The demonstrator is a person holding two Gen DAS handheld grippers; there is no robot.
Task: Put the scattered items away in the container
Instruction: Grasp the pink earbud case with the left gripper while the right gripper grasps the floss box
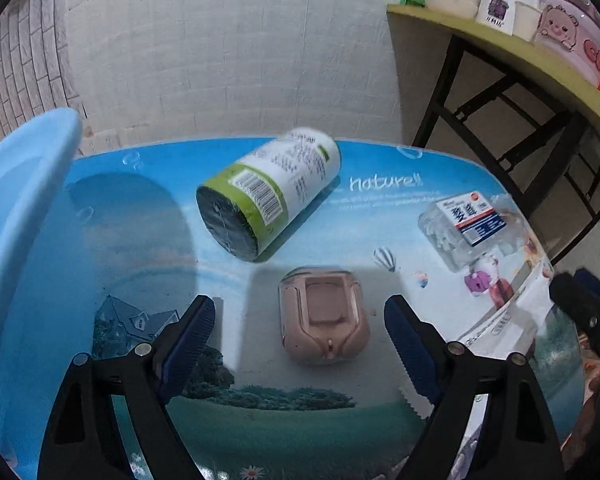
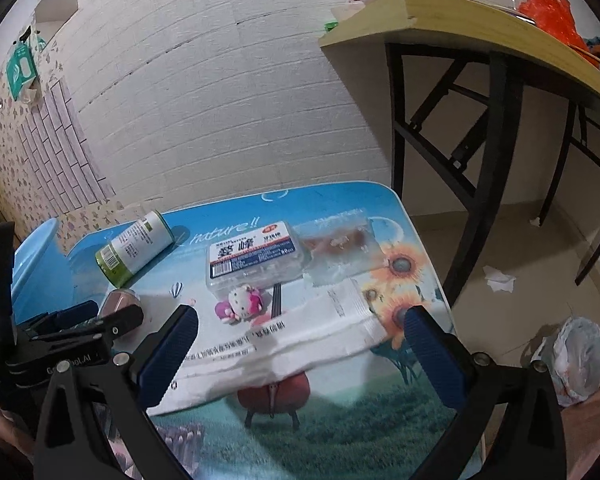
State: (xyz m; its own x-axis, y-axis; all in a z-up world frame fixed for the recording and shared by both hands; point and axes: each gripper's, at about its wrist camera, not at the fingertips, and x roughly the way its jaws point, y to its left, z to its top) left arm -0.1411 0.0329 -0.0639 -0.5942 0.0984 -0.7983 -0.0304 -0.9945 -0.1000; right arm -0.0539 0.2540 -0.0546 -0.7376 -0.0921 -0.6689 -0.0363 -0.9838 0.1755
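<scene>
Clear snack packet [image 2: 338, 254], right wrist only

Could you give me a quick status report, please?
Left gripper open, straddling pink case. Right gripper open over white packet. Basin empty-looking; nothing blocking.

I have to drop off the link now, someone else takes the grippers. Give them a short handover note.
Left gripper: open, pink case lying between its fingers, not gripped.
Right gripper: open, empty, over the white packet.
On the table: green-labelled roll on its side, clear labelled box, cat figure, clear pouch.
Blue container at the table's left; its inside is mostly out of view.
Left: every item seen.
</scene>
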